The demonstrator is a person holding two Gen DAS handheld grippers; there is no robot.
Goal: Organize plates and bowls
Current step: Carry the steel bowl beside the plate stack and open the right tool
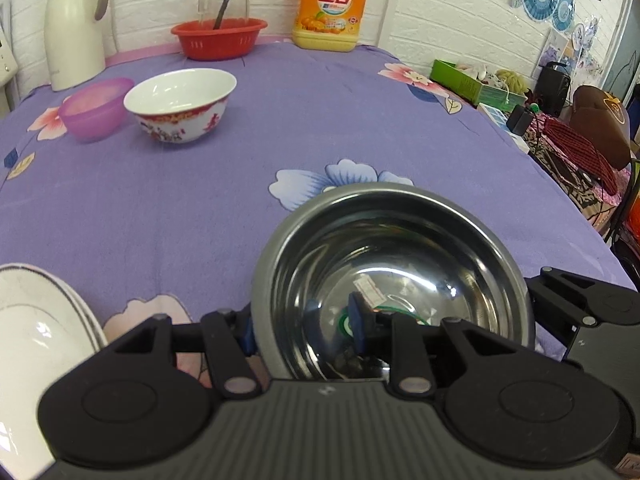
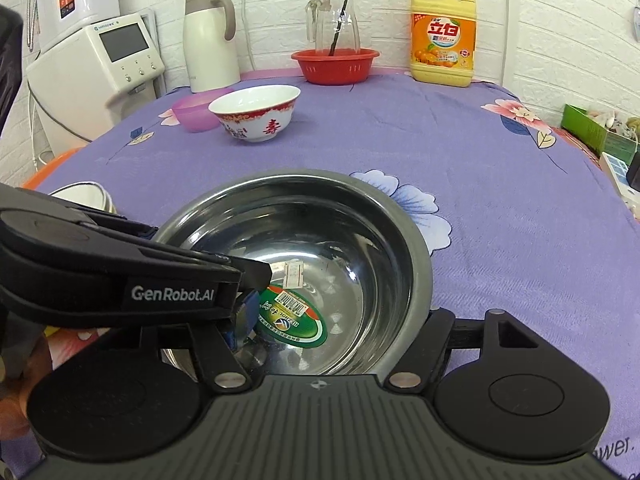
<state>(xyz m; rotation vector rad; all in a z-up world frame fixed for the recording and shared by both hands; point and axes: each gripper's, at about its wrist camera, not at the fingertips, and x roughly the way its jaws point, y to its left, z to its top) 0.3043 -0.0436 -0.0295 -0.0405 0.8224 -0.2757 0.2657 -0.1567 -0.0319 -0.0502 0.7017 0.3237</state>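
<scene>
A steel bowl sits on the purple flowered tablecloth, gripped on its near-left rim by the left gripper. One blue-padded finger is inside the wall and the other outside, closed onto the thin metal. From the right-hand camera the same gripper reaches in from the left across the rim. The right gripper has its fingers spread wide, straddling the bowl's near edge; whether they touch the metal cannot be told, and they hold nothing.

The risk, as it looks from here: the left grip pinches only one point of a slick, curved wall, so a lift could let the bowl swing down or slip free, and it would clatter onto the cloth. The two grippers are close together, so a careless move could knock them into each other.

Just left of the bowl a small stack of white plates lies near the table edge. Farther back stand a white bowl with red pattern and, touching or just beside it, a pink plastic bowl. Along the wall are a thermos jug, a red basket with a glass pitcher behind it, and a yellow detergent bottle.
</scene>
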